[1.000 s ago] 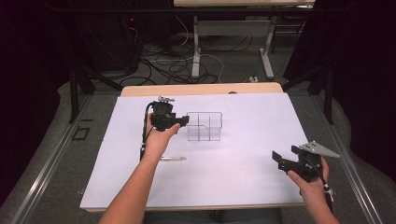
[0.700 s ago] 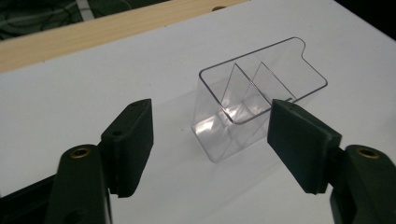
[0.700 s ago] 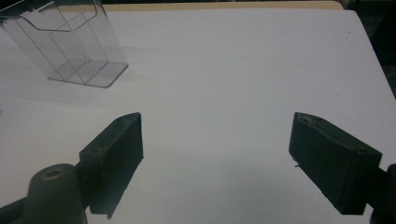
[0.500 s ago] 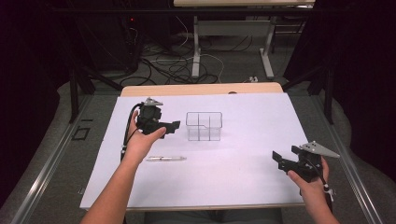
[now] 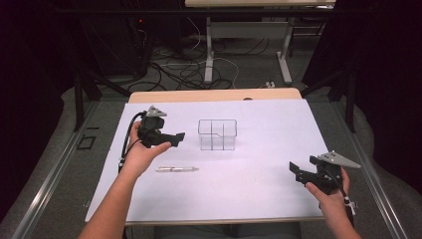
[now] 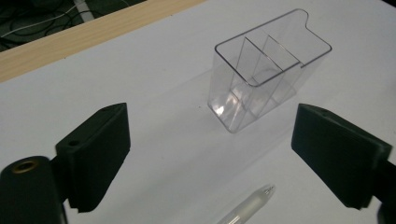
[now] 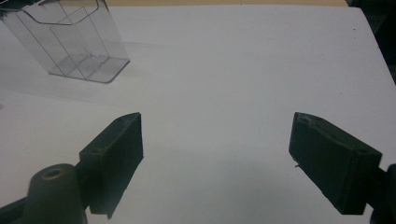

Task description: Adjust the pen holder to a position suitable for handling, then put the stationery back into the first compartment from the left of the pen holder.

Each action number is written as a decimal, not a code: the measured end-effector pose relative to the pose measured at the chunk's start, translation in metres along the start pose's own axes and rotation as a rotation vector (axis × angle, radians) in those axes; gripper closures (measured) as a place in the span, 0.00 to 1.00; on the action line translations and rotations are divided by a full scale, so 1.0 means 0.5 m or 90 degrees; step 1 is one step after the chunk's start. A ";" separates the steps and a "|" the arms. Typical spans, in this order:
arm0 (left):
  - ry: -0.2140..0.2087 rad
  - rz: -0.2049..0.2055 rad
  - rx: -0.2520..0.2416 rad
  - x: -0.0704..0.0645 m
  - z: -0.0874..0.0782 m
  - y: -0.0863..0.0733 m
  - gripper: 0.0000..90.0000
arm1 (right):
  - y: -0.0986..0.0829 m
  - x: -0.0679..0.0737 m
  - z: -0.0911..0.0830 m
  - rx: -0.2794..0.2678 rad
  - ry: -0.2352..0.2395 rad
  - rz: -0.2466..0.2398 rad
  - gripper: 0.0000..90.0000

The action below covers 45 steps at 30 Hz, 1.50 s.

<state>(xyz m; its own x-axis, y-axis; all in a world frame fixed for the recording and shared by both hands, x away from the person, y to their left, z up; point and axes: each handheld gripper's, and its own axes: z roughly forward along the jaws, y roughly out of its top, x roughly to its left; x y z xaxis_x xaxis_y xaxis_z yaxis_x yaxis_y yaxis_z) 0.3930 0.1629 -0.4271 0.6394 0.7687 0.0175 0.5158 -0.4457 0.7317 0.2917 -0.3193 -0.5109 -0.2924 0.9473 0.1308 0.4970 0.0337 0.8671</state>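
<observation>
A clear plastic holder with inner dividers (image 5: pixel 217 134) (image 6: pixel 266 65) (image 7: pixel 70 39) stands upright near the middle of the white table top (image 5: pixel 268 124). A clear pen (image 5: pixel 177 169) (image 6: pixel 247 210) lies flat in front of it, to the left. My left gripper (image 5: pixel 175 139) (image 6: pixel 212 163) is open, held left of the holder and above the pen, jaws aimed toward the holder with nothing between them. At the right front of the table my right gripper (image 5: pixel 297 172) (image 7: pixel 215 158) is open too, over bare white surface, far from both objects.
A wooden table edge (image 5: pixel 214 94) runs behind the white sheet. Cables (image 5: pixel 189 69) and the legs of another table (image 5: pixel 209 55) sit on the floor beyond. Metal rails (image 5: pixel 54 169) flank the table on both sides.
My left gripper has drawn back to the left, away from the holder, and come nearer the front. The right gripper has stayed put.
</observation>
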 end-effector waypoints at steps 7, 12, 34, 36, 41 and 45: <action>0.083 0.185 0.072 -0.039 0.016 -0.002 0.18 | 0.001 0.001 -0.002 0.005 -0.001 -0.002 0.19; 0.084 0.312 0.159 -0.060 0.040 -0.009 0.28 | 0.003 -0.001 0.001 0.000 0.000 -0.009 0.19; -0.052 0.443 0.377 -0.090 0.169 -0.088 0.60 | 0.003 0.002 0.003 0.001 0.000 -0.003 0.19; -0.056 0.447 0.384 -0.090 0.172 -0.088 0.64 | 0.003 0.001 0.003 -0.003 0.000 -0.002 0.19; -0.068 0.454 0.399 -0.090 0.181 -0.095 0.68 | 0.004 -0.002 0.002 -0.002 0.002 -0.006 0.19; -0.080 0.452 0.406 -0.089 0.182 -0.093 0.72 | 0.004 -0.001 0.002 -0.001 0.003 -0.003 0.19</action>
<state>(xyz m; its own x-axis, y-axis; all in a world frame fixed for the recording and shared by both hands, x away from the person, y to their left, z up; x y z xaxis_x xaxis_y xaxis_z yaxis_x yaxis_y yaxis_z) 0.3926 0.1075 -0.5240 0.9593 0.1858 0.2127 0.1748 -0.9821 0.0696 0.2935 -0.3195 -0.5095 -0.2982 0.9458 0.1284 0.4945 0.0381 0.8684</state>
